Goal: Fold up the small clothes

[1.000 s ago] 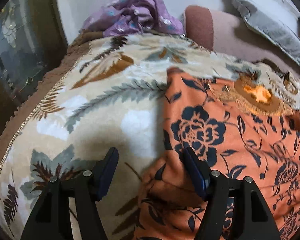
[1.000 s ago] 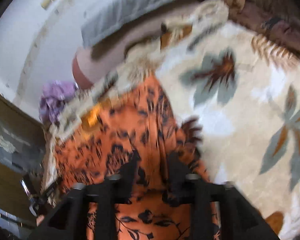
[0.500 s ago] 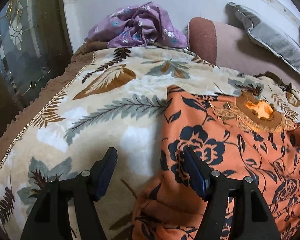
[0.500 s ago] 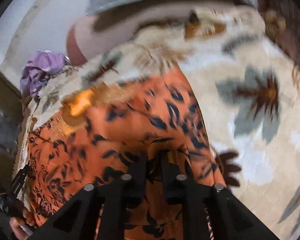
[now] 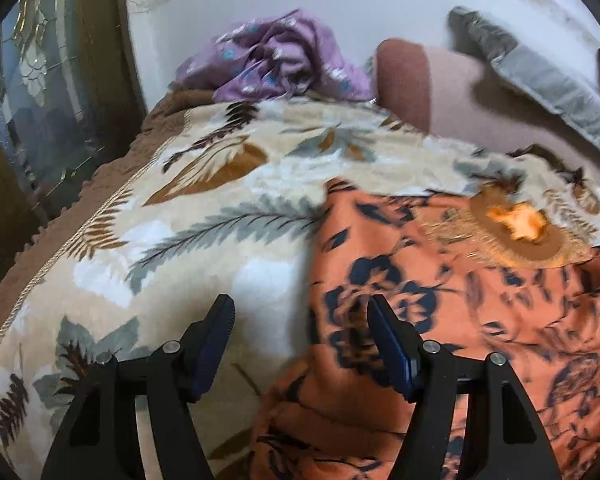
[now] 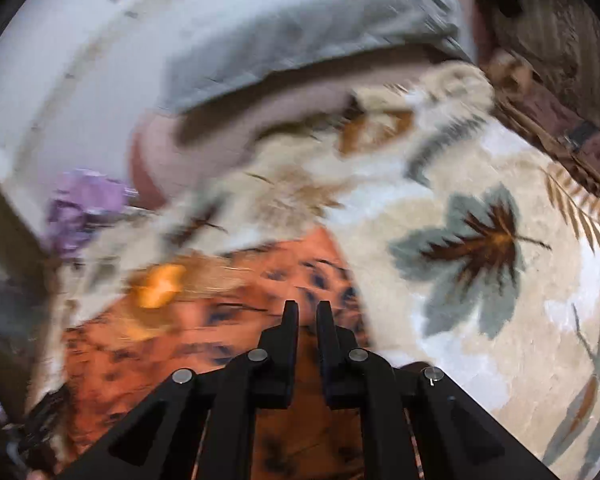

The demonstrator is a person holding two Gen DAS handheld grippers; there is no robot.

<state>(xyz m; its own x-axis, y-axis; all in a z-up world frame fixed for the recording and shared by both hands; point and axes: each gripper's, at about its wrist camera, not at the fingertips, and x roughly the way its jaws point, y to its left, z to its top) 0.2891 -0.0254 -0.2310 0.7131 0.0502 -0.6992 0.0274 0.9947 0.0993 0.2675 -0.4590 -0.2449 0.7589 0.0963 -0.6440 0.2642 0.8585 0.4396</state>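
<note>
Folding the orange garment (image 5: pixel 480 320) cleanly requires the left claw (image 5: pixel 300 326), fingers apart at lower centre, to grip its edge while the right claw (image 6: pixel 307 312), nearly together, apparently pinches fabric.

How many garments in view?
2. An orange top with dark blue flowers lies spread on the leaf-patterned blanket, near both grippers. A crumpled purple floral garment sits at the blanket's far edge by the wall. Others may be hidden.
</note>
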